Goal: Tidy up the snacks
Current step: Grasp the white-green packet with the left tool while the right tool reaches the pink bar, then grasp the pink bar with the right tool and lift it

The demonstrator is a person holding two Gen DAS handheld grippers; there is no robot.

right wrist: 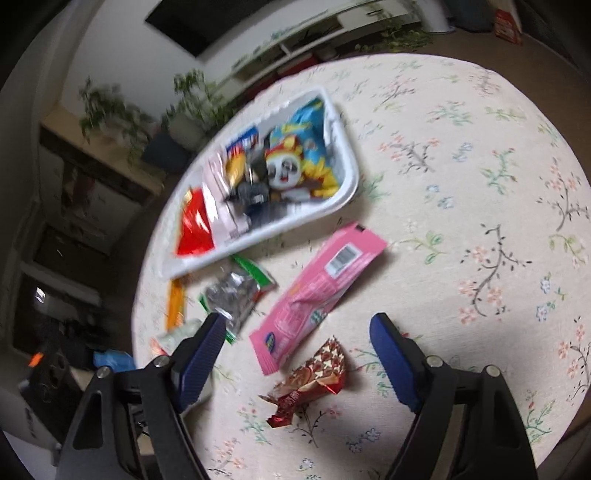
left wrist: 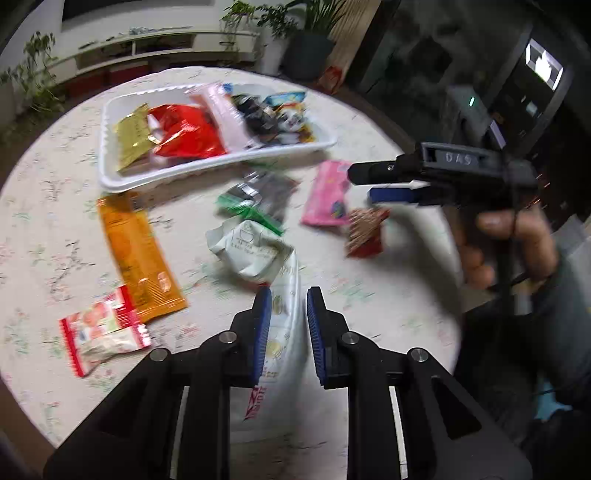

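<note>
Left tongs (left wrist: 288, 325) of mine are clamped on a white snack packet (left wrist: 284, 332), which hangs lengthwise between the pads, on the near side of the white tray (left wrist: 110, 173). Straight ahead lies that tray, already holding several packets. My right tongs (right wrist: 295, 354) stand wide and empty above the small red wrapper (right wrist: 314, 380), beside the pink packet (right wrist: 317, 291).

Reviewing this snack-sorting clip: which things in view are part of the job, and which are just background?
Part of the job:
- white tray, partly filled
- white packet in the left claw
- orange packet
- pink packet
- small red wrapper under the open right claw
- green-edged packet
- red-and-white packet

Background:
- potted plants
- white shelf unit
- floral tablecloth
</note>
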